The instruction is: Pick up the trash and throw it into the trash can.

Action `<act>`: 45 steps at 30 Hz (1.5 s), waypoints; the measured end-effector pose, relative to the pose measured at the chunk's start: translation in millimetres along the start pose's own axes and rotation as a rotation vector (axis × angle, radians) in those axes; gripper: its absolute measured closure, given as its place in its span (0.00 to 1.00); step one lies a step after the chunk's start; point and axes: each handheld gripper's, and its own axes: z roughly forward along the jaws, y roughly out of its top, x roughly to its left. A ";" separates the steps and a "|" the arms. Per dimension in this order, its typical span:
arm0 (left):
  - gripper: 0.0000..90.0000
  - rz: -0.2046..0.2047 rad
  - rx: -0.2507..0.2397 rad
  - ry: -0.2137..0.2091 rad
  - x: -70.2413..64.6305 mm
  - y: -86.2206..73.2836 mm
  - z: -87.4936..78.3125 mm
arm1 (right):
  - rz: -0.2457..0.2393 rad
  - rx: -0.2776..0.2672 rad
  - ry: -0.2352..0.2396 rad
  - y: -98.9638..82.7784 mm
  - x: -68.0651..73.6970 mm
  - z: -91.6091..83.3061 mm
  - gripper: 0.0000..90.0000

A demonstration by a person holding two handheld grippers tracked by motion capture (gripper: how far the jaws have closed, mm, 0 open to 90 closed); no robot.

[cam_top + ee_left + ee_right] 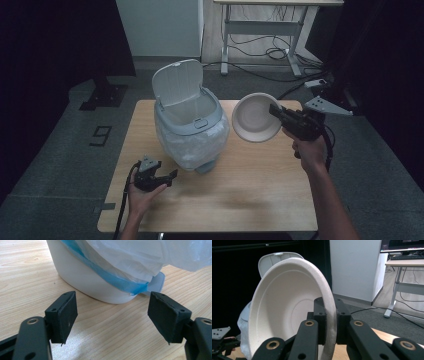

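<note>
Grey floor is surrounding a small wooden table (260, 195), with dark curtains hanging at both sides and a desk frame and loose cables sitting at the back of the room. On the table a pale blue bin (192, 132) is standing toward the left, its flip lid (178, 82) standing open and a white plastic liner (200, 145) spilling over its rim and down its sides. In the left gripper view the bin's white base (87, 277), a blue edge of the liner and bunched white plastic are sitting just ahead of the claw.

Left claw (170, 176) is resting low on the table, just beside the bin's base on the near left, cradled in the person's left hand (142, 197). Its jaws are standing spread, with bare wood between the pads and nothing pinched.

Right claw (276, 112) is being held up in the air at the right of the bin, in the person's right hand (310, 152). Its jaws are pressing together on the rim of a white paper bowl (255, 117). Bowl is tilting on edge, its hollow facing toward the bin and the camera above, clear of the table and just right of the bin's open mouth. In the right gripper view the bowl (287, 305) is rising steeply from the two pads, rim clamped between them, with the bin lid (277, 256) peeking over its top edge.
</note>
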 end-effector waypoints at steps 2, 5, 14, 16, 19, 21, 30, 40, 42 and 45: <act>0.26 0.001 0.002 0.001 0.2 0.0 0.0 | 0.005 -0.002 0.005 2.4 1.4 1.6 0.92; 0.26 0.002 0.003 0.002 0.0 -0.1 0.5 | 0.003 -0.008 0.016 6.7 4.9 3.6 0.92; 0.26 -0.036 -0.010 -0.041 1.7 0.4 -0.4 | -0.023 -0.015 0.024 19.3 15.4 9.3 0.92; 0.26 -0.037 -0.009 -0.040 1.7 0.3 -0.3 | -0.038 -0.004 0.026 20.1 19.5 12.7 0.92; 0.26 -0.037 -0.008 -0.037 1.6 0.1 0.1 | -0.054 0.002 0.029 21.8 24.6 16.6 0.92; 0.26 -0.038 -0.007 -0.037 1.7 0.0 0.1 | -0.058 0.002 0.032 23.6 26.7 18.5 0.92; 0.27 -0.041 -0.009 -0.034 2.1 0.0 -0.3 | -0.053 -0.017 0.041 32.2 31.0 21.5 0.92; 0.27 -0.043 -0.006 -0.034 2.8 -0.2 -0.6 | -0.067 -0.022 0.062 39.9 39.8 28.3 0.92; 0.27 -0.046 -0.009 -0.036 3.0 0.0 -1.0 | -0.068 -0.020 0.064 40.7 40.5 29.1 0.92; 0.27 -0.048 -0.010 -0.037 3.0 0.2 -0.9 | -0.063 -0.020 0.067 41.6 40.8 30.2 0.92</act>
